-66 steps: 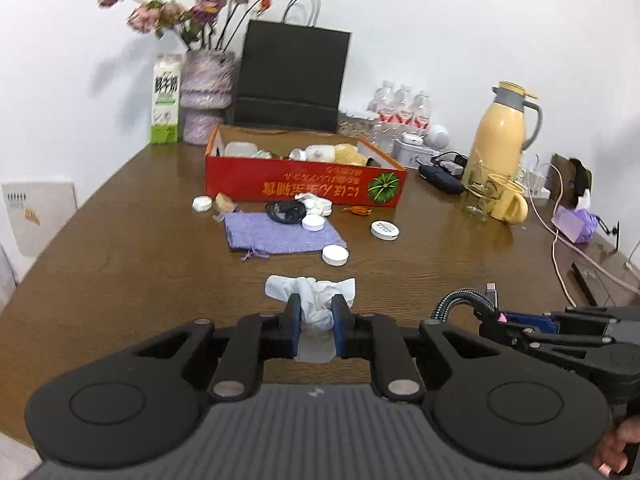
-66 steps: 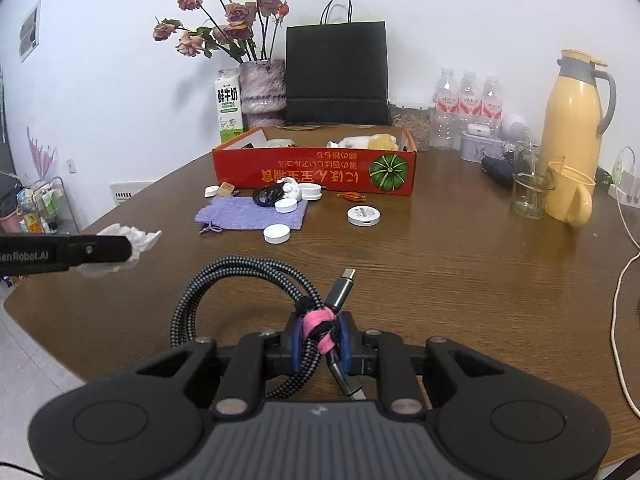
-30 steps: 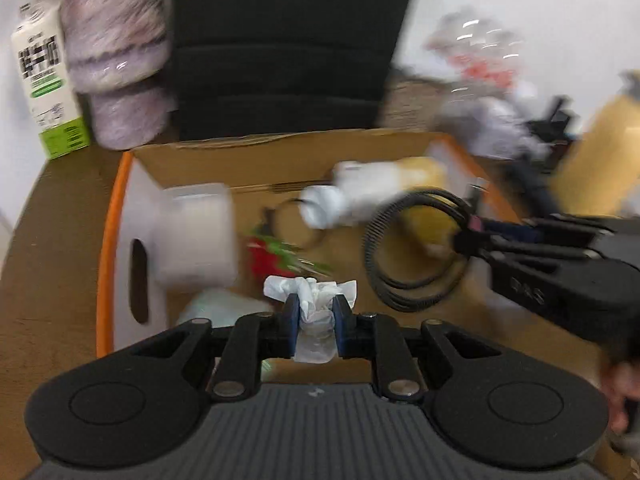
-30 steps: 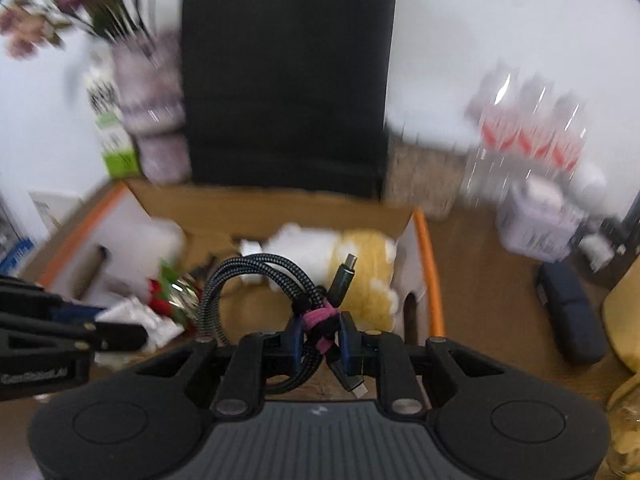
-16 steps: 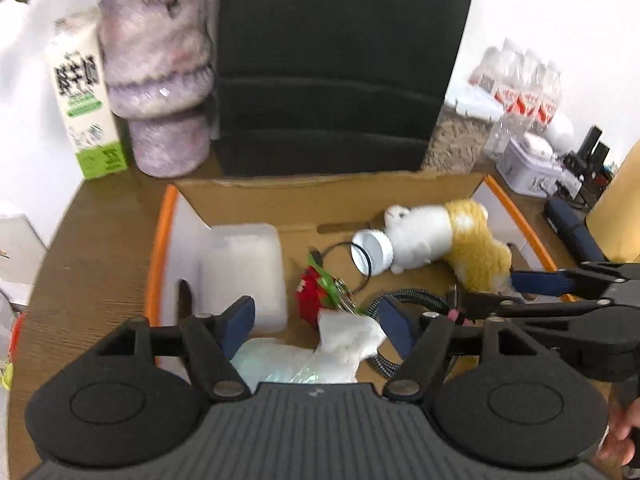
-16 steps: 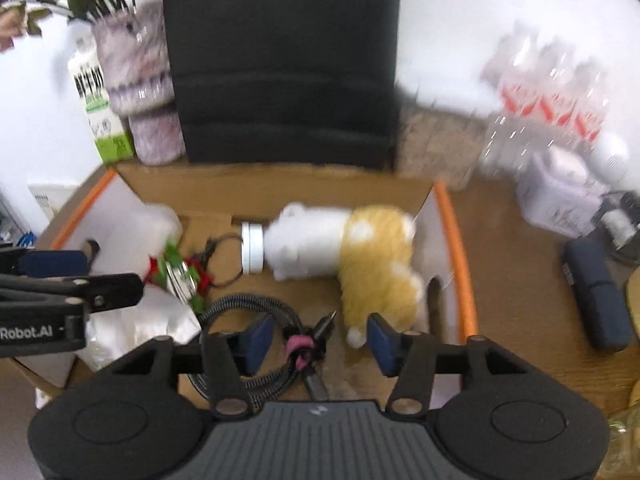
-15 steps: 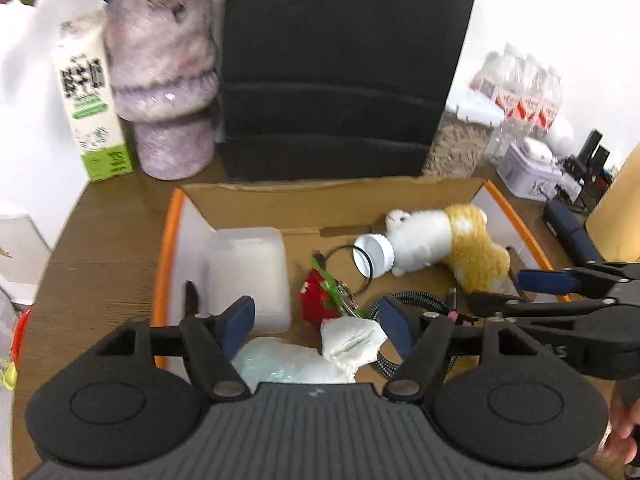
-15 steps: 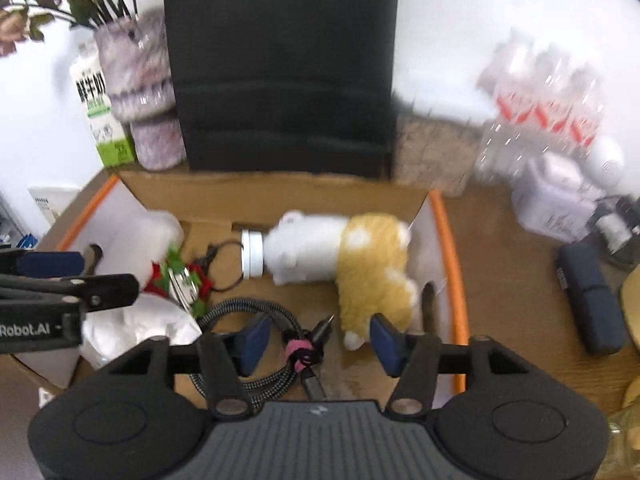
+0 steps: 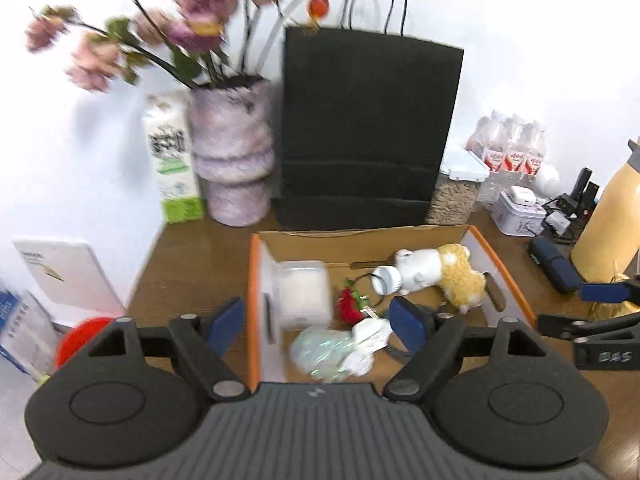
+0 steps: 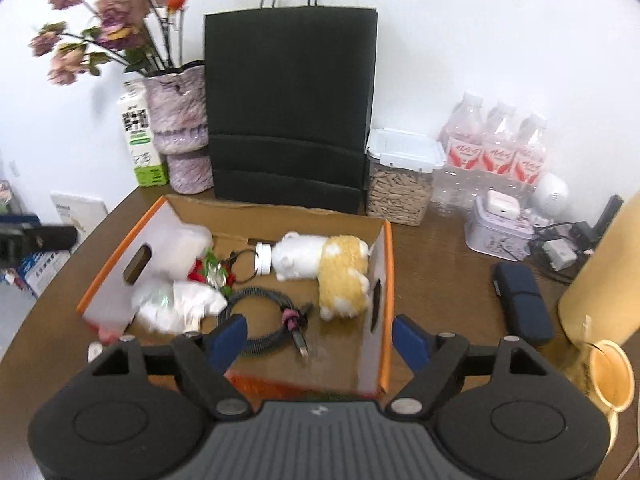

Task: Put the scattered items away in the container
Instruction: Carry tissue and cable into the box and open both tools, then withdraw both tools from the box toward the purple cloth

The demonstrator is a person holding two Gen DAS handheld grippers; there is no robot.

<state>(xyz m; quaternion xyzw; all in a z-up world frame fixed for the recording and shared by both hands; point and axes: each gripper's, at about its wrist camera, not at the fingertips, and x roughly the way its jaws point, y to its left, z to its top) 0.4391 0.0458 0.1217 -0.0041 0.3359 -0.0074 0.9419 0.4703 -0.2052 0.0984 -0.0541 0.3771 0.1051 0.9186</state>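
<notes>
Both grippers, left gripper (image 9: pixel 316 322) and right gripper (image 10: pixel 318 338), jaws spreading, empty; crumpled tissue (image 10: pixel 188 304) and coiled cable (image 10: pixel 264 320) lie mid-frame in cardboard box (image 10: pixel 386 264), apparently touching.

Motion blur is smearing the flowers (image 9: pixel 188 28) at eleven o'clock in the left view. The milk carton (image 9: pixel 170 160) print is staying unreadable. The cable (image 9: pixel 394 350) is hiding behind a blue pad. The yellow jug (image 10: pixel 600 272) is running off the three o'clock edge.

Black paper bag (image 10: pixel 290 108) between flower vase (image 10: pixel 182 128) and seed jar (image 10: pixel 400 178)
</notes>
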